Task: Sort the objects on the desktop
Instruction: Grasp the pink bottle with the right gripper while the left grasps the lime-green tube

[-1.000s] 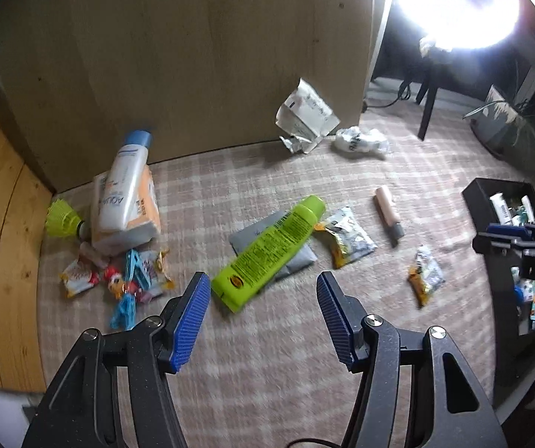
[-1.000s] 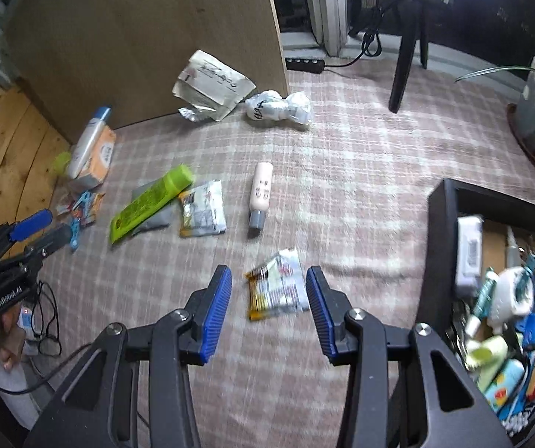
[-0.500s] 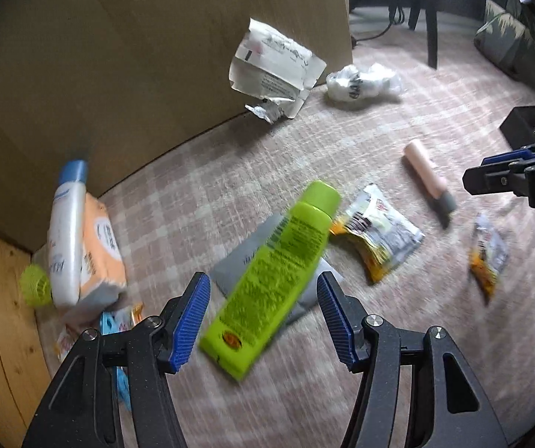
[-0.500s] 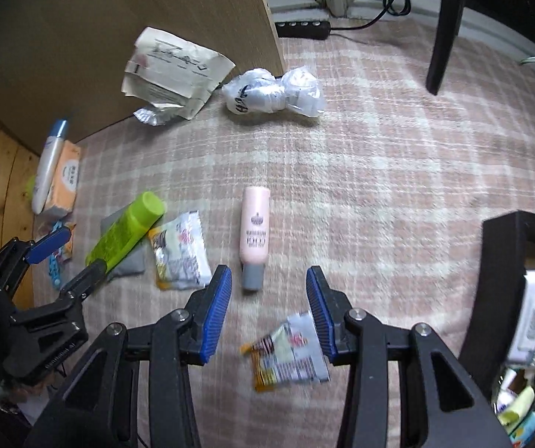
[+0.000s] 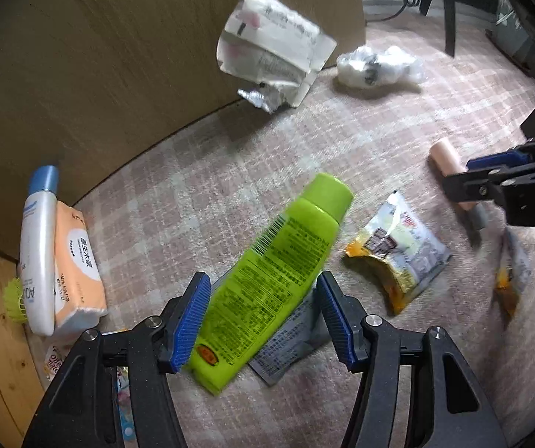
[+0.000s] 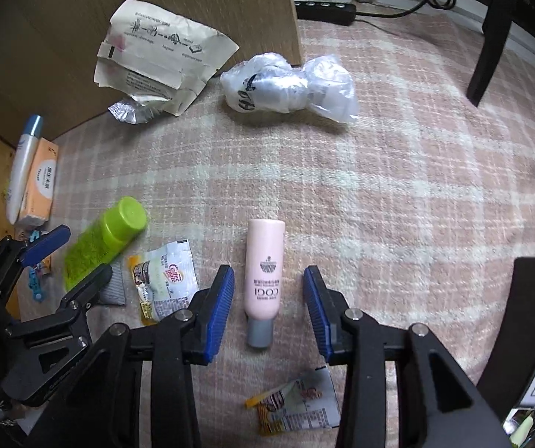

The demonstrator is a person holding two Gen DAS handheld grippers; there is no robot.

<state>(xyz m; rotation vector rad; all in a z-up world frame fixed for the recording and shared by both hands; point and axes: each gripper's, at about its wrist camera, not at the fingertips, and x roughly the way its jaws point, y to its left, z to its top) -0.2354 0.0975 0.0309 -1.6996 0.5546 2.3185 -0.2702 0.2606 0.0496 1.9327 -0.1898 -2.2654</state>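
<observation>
Here, my left gripper [image 5: 262, 317] open astride lime-green tube [image 5: 271, 283]; my right gripper [image 6: 269, 304], jaws just narrowing, untouching, straddles pink bottle [image 6: 263, 268].

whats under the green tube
A flat grey packet lies under the green tube, its lower corner sticking out on the checked cloth. How far the packet runs beneath the tube is covered.
</observation>
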